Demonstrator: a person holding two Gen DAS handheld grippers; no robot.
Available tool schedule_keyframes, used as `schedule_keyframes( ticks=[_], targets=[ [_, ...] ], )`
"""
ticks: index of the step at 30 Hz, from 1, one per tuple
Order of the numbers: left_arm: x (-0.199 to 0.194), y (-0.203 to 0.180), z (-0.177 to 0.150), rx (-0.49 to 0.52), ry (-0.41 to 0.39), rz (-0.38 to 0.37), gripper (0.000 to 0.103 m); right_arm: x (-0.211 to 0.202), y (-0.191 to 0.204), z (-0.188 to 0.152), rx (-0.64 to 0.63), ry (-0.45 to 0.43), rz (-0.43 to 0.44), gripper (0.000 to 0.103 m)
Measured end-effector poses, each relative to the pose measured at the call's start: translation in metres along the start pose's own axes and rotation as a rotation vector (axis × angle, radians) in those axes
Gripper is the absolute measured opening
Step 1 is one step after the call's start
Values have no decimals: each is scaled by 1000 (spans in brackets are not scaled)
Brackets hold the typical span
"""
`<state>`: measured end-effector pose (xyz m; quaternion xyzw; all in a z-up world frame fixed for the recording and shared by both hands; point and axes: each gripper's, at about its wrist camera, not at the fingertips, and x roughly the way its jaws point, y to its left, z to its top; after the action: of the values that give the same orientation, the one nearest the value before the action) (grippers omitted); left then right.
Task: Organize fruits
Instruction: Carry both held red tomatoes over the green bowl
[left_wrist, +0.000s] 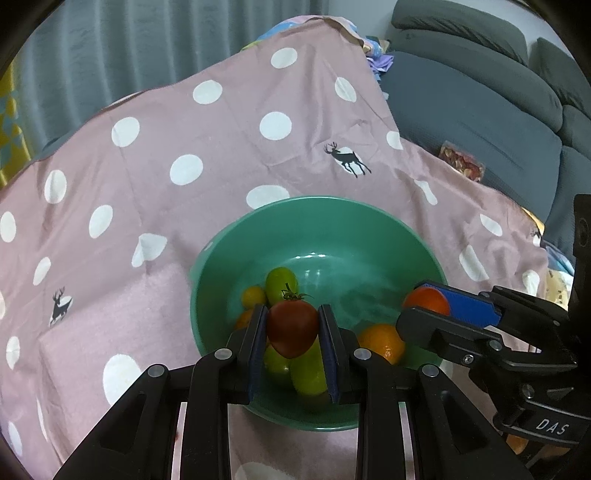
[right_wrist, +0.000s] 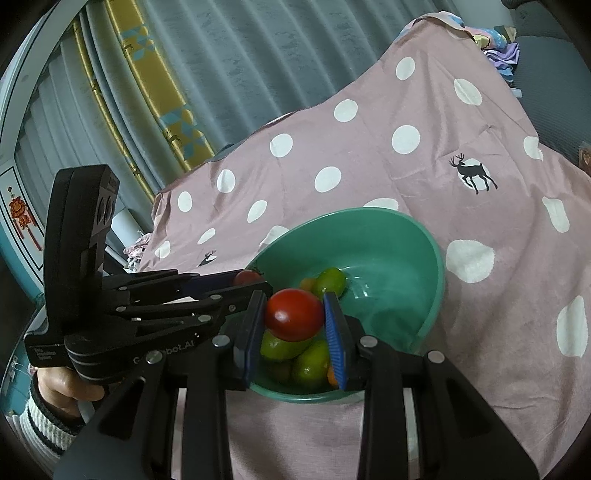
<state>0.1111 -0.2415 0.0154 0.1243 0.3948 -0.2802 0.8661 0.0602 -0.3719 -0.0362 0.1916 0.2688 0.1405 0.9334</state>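
red tomato (left_wrist: 291, 328) clamped between left gripper (left_wrist: 292, 334) jaws, above green bowl (left_wrist: 369, 218)

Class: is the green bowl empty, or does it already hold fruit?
Holds fruit: the green bowl contains green tomatoes and orange ones.

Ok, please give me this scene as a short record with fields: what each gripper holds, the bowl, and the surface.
left gripper: shut on dark red tomato with stem, above bowl
right gripper: shut on red tomato, above bowl
bowl: green, holds green and orange fruits
surface: pink cloth, white dots, deer prints
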Motion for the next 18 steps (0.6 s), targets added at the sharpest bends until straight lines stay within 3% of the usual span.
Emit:
schedule_keyframes(
  ticks=[18],
  targets=[
    [11, -10, -1, 43, 35, 36, 28, 0, -6, -1, -8, 5, -42, 32]
  ],
)
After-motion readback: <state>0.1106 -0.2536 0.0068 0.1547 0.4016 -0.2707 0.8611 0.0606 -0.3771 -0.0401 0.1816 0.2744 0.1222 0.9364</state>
